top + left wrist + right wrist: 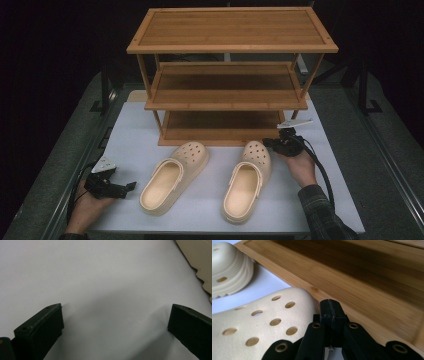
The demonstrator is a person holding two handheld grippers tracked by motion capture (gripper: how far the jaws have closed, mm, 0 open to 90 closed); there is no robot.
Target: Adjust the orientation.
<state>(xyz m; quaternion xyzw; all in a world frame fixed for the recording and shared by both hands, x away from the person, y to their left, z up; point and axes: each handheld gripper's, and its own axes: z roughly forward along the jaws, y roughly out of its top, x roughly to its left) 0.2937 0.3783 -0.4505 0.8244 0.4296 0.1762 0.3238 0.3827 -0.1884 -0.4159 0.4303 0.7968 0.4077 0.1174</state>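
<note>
Two cream clogs lie on the white table top in front of a wooden rack (230, 30): the left clog (172, 177) and the right clog (248, 180), toes toward the rack. My right gripper (266, 143) is by the right clog's toe, jaws shut with nothing between them. In the right gripper view its closed tips (330, 308) sit beside the holed toe of the right clog (262, 322), against the rack's bottom shelf (362, 277). My left gripper (131, 186) rests open at the table's front left, left of the left clog. Its jaws (116, 308) stand wide over bare table.
The rack has three tiers and stands at the back of the table (200, 210). The left clog's toe (229, 267) shows farther off in the right gripper view. A clog's ribbed sole edge (197, 257) is at the upper right of the left gripper view.
</note>
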